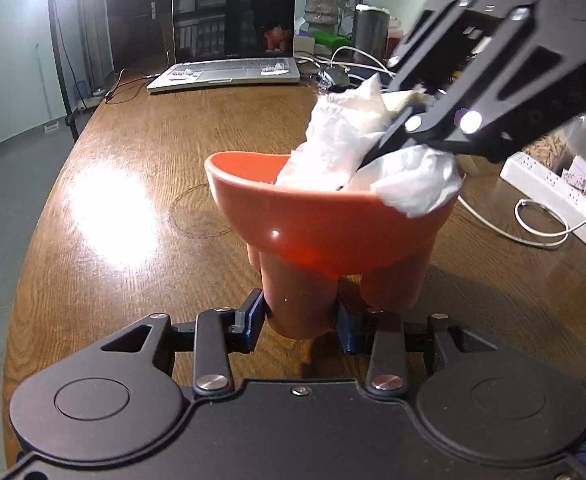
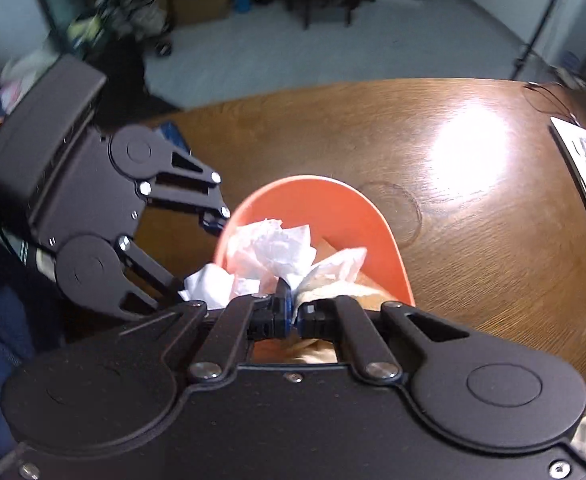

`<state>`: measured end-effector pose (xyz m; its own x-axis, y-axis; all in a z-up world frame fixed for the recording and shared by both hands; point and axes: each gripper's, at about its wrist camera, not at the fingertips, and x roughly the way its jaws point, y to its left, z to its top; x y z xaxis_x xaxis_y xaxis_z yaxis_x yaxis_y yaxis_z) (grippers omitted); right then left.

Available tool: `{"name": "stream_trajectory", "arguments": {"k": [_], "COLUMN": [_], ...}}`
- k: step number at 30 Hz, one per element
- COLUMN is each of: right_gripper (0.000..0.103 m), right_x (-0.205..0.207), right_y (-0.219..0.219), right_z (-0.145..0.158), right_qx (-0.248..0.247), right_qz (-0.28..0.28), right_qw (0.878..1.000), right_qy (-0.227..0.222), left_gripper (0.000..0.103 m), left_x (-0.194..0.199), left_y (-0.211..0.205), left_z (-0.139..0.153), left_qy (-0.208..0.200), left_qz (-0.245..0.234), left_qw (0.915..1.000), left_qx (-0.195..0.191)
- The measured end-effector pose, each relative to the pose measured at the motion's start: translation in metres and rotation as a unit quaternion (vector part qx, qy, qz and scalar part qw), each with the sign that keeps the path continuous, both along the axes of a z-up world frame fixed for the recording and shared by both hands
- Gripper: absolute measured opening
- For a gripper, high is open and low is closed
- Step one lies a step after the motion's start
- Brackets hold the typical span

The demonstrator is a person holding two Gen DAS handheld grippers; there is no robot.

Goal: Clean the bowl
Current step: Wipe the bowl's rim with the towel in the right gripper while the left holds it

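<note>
An orange bowl (image 1: 333, 224) with thick legs stands on the wooden table; it also shows in the right wrist view (image 2: 333, 208). My left gripper (image 1: 299, 316) is shut on one of the bowl's legs, blue pads on either side. My right gripper (image 2: 291, 308) is shut on a crumpled white tissue (image 2: 277, 248) and presses it inside the bowl. In the left wrist view the right gripper (image 1: 377, 152) comes in from the upper right with the tissue (image 1: 341, 140) spilling over the bowl's rim.
An open laptop (image 1: 229, 40) sits at the table's far end, with a flower vase (image 1: 321, 4), a metal cup (image 1: 371, 28) and white cables (image 1: 533, 236) beside it. A white tray (image 1: 549, 184) stands at the right. The table edge (image 1: 37, 240) runs along the left.
</note>
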<state>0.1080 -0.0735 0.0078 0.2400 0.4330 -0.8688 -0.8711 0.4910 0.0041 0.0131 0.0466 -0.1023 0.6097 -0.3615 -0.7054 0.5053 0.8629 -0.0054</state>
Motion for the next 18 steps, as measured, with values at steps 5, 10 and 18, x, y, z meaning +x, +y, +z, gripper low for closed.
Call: {"name": "stream_trajectory", "arguments": {"k": [5,10,18], "right_gripper": [0.003,0.003,0.003], "right_x": [-0.005,-0.009,-0.025], "right_y": [-0.022,-0.054,-0.107], "right_z": [-0.001,-0.006,-0.032], "right_qx": [0.063,0.088,0.095], "right_qz": [-0.150,-0.263,-0.376], "right_qw": [0.986,0.960,0.922], "right_qy": [-0.024,-0.047,-0.009], "left_gripper": [0.037,0.037,0.037], "left_x": [0.004,0.008,0.019], "left_y": [-0.003,-0.002,-0.004], "left_z": [-0.002,-0.004,0.006], "left_qy": [0.012,0.030,0.043], "left_qz": [-0.009,-0.013,-0.017], "left_qw": [0.9998,0.9993,0.9988], "left_qx": [0.015,0.020,0.014]}}
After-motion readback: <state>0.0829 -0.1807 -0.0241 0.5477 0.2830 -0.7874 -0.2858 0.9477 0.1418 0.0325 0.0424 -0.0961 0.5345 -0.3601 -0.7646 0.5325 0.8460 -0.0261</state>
